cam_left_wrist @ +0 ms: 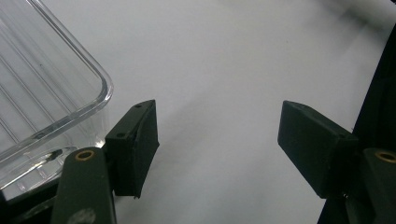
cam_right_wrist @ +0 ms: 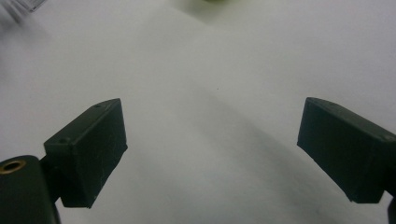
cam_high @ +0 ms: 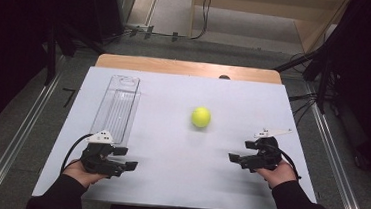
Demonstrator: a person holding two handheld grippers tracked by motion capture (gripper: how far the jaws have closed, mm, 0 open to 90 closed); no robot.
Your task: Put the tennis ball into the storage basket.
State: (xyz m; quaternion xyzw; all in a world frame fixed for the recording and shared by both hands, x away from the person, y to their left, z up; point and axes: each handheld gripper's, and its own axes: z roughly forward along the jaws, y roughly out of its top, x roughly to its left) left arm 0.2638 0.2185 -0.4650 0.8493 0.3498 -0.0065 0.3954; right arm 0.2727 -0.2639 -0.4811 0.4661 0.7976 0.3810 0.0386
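Note:
A yellow-green ball (cam_high: pixel 200 116) rests on the white table top (cam_high: pixel 178 174), a little right of centre. A long clear plastic tray (cam_high: pixel 117 106) lies at the left, empty. My left gripper (cam_high: pixel 126 158) sits near the front left, just below the tray's near end, open with nothing between its jaws. In the left gripper view the gripper (cam_left_wrist: pixel 219 140) is wide open over bare table, with the tray's rounded corner (cam_left_wrist: pixel 56 93) beside its left finger (cam_left_wrist: pixel 135 144). My right gripper (cam_high: pixel 240 152) is at the front right, open and empty, below and right of the ball. The right gripper view shows the gripper (cam_right_wrist: pixel 212 144) spread wide.
A wooden table edge (cam_high: pixel 186 67) shows behind the white top. Metal rails (cam_high: pixel 18 136) run along the floor on both sides, and cables (cam_high: pixel 301 101) lie at the back right. A sliver of the ball (cam_right_wrist: pixel 212 1) touches the top edge of the right gripper view.

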